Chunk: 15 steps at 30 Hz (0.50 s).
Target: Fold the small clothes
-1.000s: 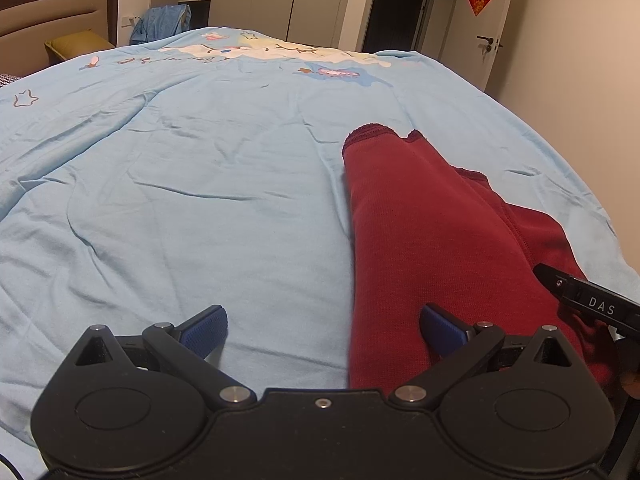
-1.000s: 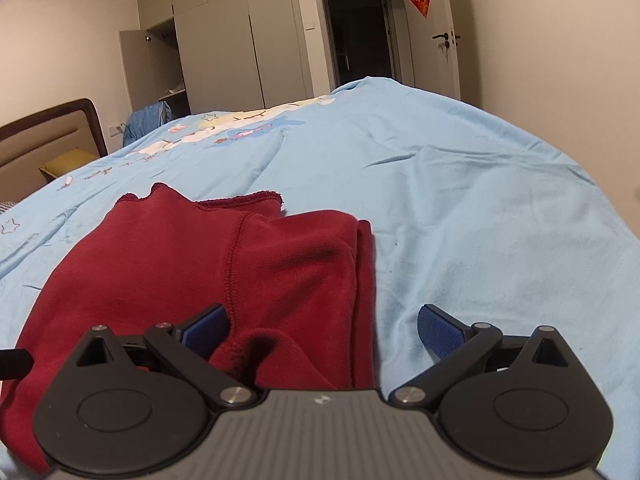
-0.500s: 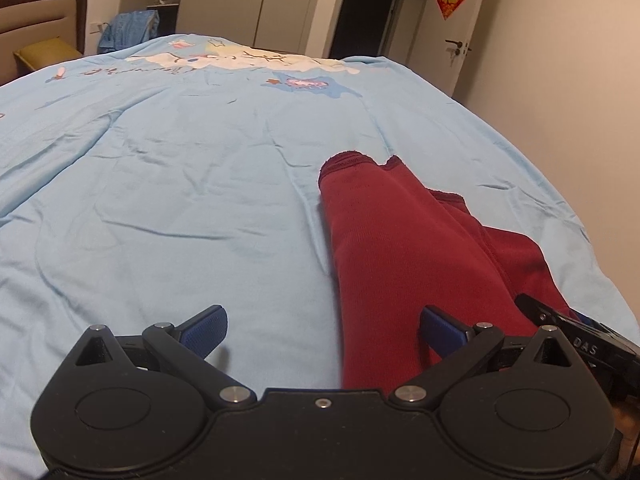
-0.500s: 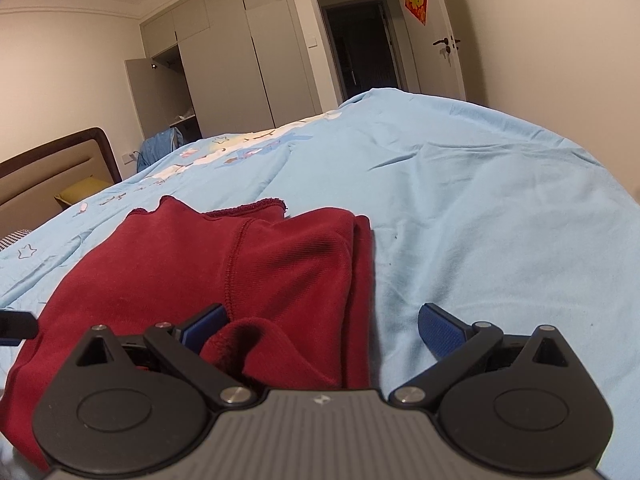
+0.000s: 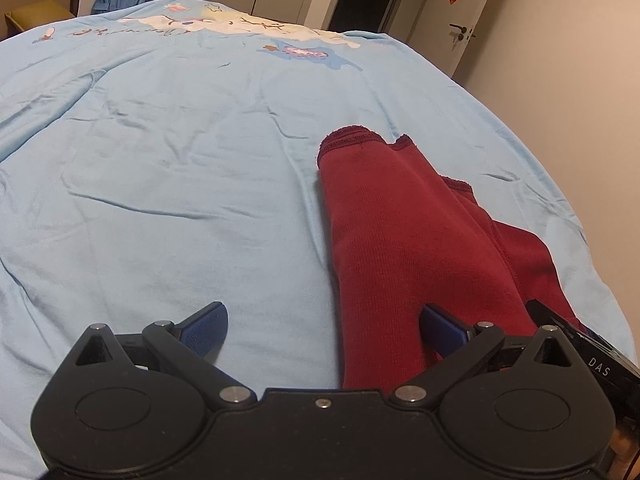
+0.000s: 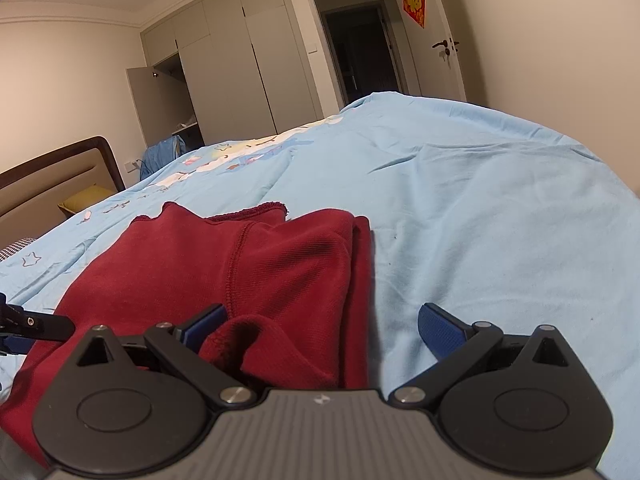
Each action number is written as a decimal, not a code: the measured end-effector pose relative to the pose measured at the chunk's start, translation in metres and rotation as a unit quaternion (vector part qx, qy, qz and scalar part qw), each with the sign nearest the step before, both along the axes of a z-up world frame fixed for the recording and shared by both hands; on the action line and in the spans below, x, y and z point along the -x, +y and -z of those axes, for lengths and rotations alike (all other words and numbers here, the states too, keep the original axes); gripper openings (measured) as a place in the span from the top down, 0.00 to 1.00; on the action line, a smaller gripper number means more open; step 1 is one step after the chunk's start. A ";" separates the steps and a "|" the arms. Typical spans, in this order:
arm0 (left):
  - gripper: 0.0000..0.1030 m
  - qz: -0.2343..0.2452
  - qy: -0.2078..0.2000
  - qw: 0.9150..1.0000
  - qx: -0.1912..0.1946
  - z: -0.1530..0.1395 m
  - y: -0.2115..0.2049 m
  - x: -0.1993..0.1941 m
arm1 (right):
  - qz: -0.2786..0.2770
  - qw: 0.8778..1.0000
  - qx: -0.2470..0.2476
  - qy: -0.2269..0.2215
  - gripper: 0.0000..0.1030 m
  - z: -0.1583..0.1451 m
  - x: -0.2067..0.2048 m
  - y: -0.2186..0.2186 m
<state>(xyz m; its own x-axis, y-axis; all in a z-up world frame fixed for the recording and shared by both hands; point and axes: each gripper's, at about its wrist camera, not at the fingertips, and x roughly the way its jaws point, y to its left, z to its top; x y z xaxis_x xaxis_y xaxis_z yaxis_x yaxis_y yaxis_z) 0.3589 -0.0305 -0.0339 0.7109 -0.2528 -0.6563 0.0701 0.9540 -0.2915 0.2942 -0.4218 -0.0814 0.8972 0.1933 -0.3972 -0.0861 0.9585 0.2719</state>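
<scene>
Left wrist view: my left gripper (image 5: 323, 330) has its jaws spread wide, nothing between the blue pads (image 5: 206, 326). The red garment (image 5: 404, 248) lies folded lengthwise on the light blue bedspread (image 5: 168, 184), running from about 12 o'clock down to 5 o'clock in this frame; its left folded edge falls between the two pads, and the right pad rests over the cloth, contact not confirmable. Part of the right gripper's black body, marked DAS, shows at 4 o'clock just past the garment's near end.

Right wrist view: my right gripper (image 6: 322, 328) is likewise released, jaws wide apart. Garment (image 6: 248, 264) fills the 9 to 12 o'clock area; a rolled fold of it bulges up just inside the left pad (image 6: 202, 326), the right pad sits over bare bedspread (image 6: 480, 220). Hemmed edge at the far end, 11 o'clock. Left gripper tip visible at 9 o'clock by the garment's edge.

Background: wardrobe (image 6: 240, 72), doorway, headboard (image 6: 60, 172).
</scene>
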 end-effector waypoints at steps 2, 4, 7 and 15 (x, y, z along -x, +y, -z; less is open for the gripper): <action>0.00 -0.001 0.000 1.000 -0.003 -0.001 -0.001 0.000 | 0.000 1.000 0.000 0.000 0.00 0.000 0.000 0.000; 0.00 -0.002 0.001 1.000 -0.006 -0.001 -0.003 -0.001 | 0.000 1.000 0.000 0.000 0.00 0.000 0.000 0.000; 0.00 -0.005 0.002 1.000 -0.010 -0.001 -0.005 0.000 | -0.001 1.000 0.000 -0.001 0.00 0.000 0.001 0.000; 0.13 0.006 -0.005 1.000 -0.002 -0.004 -0.009 0.003 | -0.009 1.000 0.006 -0.019 0.09 -0.001 0.008 0.002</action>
